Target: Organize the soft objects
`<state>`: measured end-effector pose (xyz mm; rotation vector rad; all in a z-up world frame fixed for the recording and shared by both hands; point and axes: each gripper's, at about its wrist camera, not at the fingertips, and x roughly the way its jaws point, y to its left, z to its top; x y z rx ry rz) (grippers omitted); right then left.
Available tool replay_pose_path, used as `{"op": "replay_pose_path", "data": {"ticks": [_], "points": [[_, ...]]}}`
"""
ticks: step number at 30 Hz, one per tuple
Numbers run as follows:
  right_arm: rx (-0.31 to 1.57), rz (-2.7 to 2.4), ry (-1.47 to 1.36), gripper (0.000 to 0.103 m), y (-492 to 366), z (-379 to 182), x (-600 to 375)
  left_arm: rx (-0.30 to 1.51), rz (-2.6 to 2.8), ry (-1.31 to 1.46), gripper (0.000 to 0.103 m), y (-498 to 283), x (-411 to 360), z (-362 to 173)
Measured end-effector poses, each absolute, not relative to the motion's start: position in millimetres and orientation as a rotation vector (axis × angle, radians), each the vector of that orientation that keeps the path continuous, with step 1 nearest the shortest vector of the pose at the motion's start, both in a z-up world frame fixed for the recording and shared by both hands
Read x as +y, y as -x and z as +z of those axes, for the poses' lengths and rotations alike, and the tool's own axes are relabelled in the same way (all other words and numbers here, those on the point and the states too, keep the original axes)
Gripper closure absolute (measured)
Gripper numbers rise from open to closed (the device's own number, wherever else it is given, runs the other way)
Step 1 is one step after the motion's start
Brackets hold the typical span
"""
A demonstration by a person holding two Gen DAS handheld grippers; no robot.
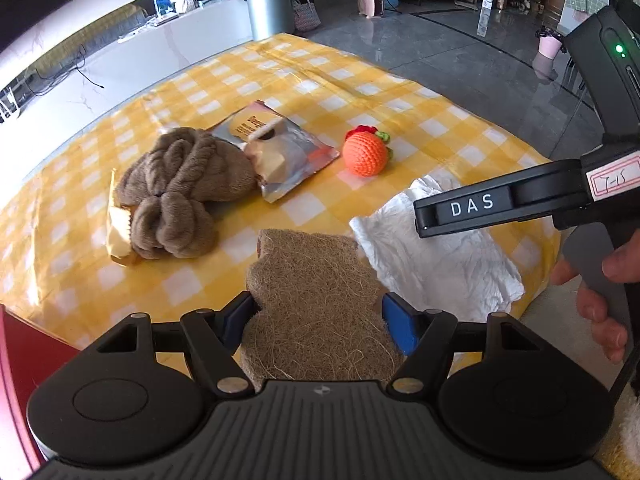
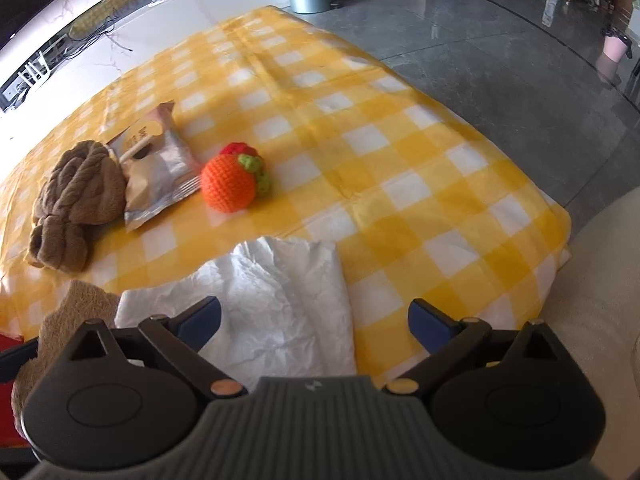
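Note:
My left gripper [image 1: 320, 324] is shut on a brown fibre pad [image 1: 316, 280], its blue pads pressing the pad's narrow waist over the table's near edge. The pad's edge [image 2: 80, 304] also shows low on the left in the right wrist view. My right gripper [image 2: 316, 320] stands wide open just above a crumpled white folded cloth [image 2: 276, 292], with nothing gripped. Seen from the left wrist, its black finger [image 1: 472, 204] hangs over the same white cloth [image 1: 436, 256]. Farther back lie an orange crocheted ball [image 1: 365, 152] [image 2: 229, 184] and a brown knitted bundle [image 1: 180, 184] [image 2: 76, 200].
A silver snack packet [image 1: 280, 156] [image 2: 160, 168] leans on the brown bundle, with a yellow wrapper [image 1: 118, 232] beneath it. The yellow checked tablecloth [image 1: 320, 80] [image 2: 400, 140] ends at the right over grey floor. A hand [image 1: 600, 300] holds the right gripper. A cream cushion [image 2: 600, 280] sits right.

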<state>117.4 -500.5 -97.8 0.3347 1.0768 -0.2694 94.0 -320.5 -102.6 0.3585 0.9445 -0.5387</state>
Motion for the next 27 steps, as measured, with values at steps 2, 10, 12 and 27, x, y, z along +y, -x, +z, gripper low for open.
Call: {"op": "replay_pose_path", "data": {"ticks": [2, 10, 12, 27], "points": [[1.077, -0.216, -0.373, 0.005, -119, -97, -493, 0.937, -0.533, -0.336, 0.022, -94, -310, -97], [1.121, -0.145, -0.324, 0.003, -129, -94, -460, 0.919, -0.428, -0.338, 0.022, -100, -278, -96], [1.139, -0.12, -0.286, 0.003, -133, -96, -449, 0.943, -0.432, -0.323, 0.022, -103, -274, -100], [1.123, -0.219, -0.112, 0.018, -133, -102, -459, 0.999, -0.407, -0.238, 0.022, -108, -252, -117]]}}
